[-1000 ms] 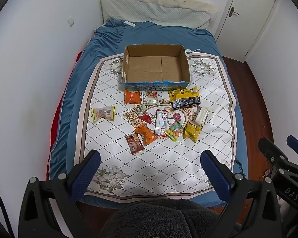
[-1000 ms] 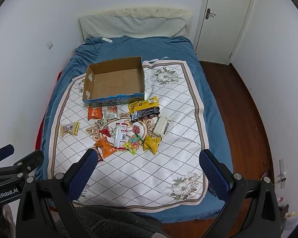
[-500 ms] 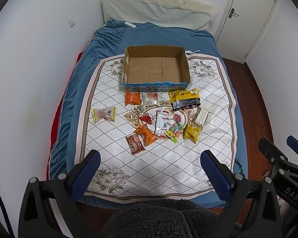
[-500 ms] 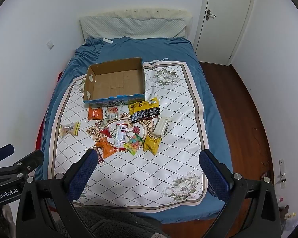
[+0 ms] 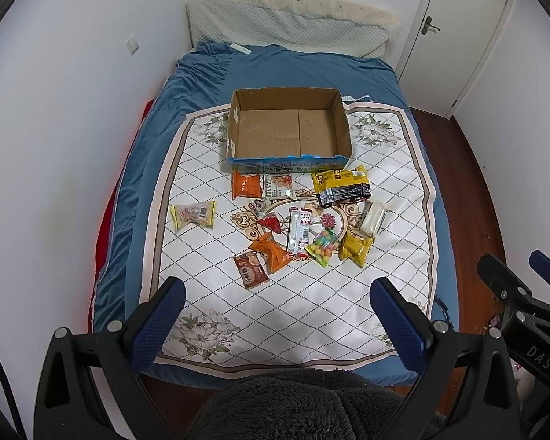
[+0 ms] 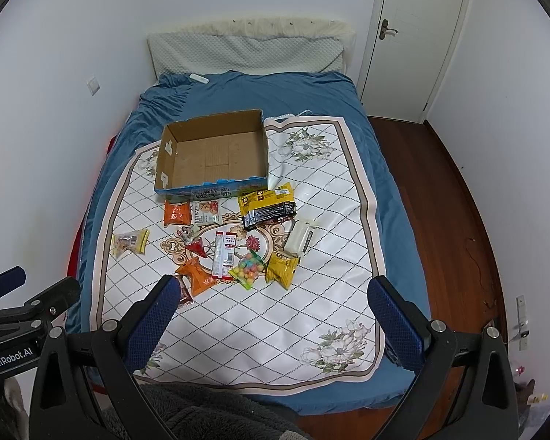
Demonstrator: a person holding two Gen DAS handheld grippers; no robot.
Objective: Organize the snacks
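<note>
Hovering claws (image 5: 275, 315) (image 6: 273, 313) spread wide above bed edge (image 5: 282, 374).

One cardboard box (image 5: 289, 130) — twelve snack packets (image 5: 300, 220), two hand-held grippers, one bed (image 5: 286, 69).

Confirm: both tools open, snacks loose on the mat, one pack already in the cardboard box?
Not quite. The cardboard box is empty, clearest in the left wrist view. The rest holds: left tool and right tool are open, and the snacks lie loose on the mat.
</note>
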